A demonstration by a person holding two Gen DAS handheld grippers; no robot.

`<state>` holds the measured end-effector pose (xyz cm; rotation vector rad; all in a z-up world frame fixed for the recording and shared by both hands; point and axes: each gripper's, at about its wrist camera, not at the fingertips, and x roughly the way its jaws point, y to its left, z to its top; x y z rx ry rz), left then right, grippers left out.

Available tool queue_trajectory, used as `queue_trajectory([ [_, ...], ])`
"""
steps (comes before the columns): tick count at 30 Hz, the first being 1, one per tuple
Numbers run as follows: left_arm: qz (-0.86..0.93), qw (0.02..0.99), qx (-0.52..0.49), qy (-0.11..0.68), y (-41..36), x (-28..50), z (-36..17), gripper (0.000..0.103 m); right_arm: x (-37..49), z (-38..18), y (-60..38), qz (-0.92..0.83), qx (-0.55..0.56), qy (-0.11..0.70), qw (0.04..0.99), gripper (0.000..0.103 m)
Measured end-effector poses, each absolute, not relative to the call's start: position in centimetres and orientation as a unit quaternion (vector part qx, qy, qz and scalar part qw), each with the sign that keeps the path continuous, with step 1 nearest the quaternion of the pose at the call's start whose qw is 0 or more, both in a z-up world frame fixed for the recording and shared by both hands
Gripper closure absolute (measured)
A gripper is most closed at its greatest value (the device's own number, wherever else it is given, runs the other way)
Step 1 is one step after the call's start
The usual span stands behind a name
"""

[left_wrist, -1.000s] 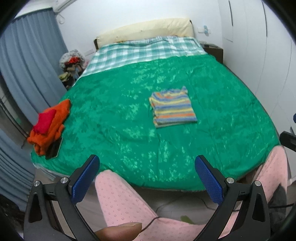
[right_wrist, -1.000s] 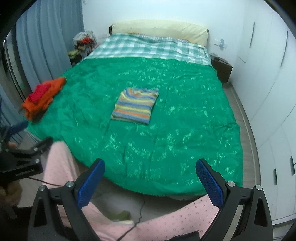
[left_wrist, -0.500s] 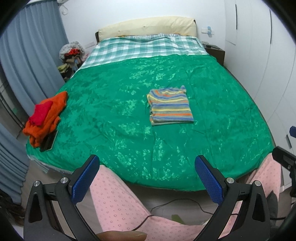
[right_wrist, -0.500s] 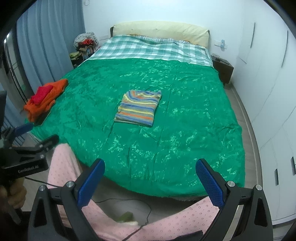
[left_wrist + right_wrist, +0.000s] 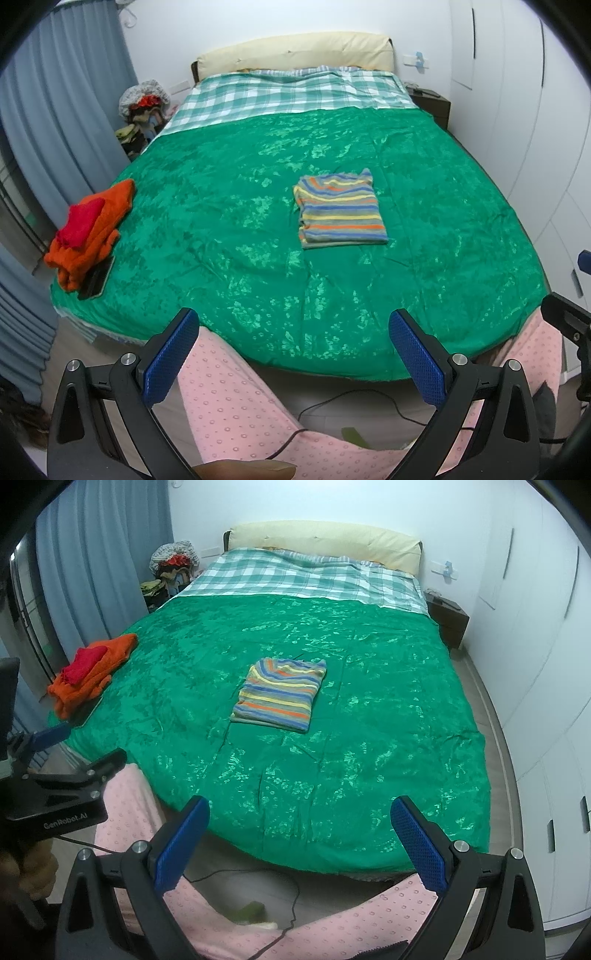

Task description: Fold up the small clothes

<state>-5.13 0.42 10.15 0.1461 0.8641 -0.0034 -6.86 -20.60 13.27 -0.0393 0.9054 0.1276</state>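
A striped small garment lies folded into a neat rectangle in the middle of the green bedspread; it also shows in the right wrist view. My left gripper is open and empty, held off the foot of the bed, well short of the garment. My right gripper is open and empty too, also off the bed's foot. The left gripper's body shows at the left of the right wrist view.
A pile of orange and red clothes sits on the bed's left edge over a dark flat object. My legs in pink trousers are below. White wardrobes stand right, blue curtains left, a cable on the floor.
Both grippers have pulled back and risen slightly from the bed, so more of it shows. The garment lies unmoved. Both stay open.
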Motion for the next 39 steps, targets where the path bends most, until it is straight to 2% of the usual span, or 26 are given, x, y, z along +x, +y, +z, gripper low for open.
queue_trajectory([
  [39,0.004,0.906,0.070,0.418,0.0,-5.0,10.0,0.000,-6.2,13.2,-19.5,0.062,-0.031,0.431,0.900,0.005],
])
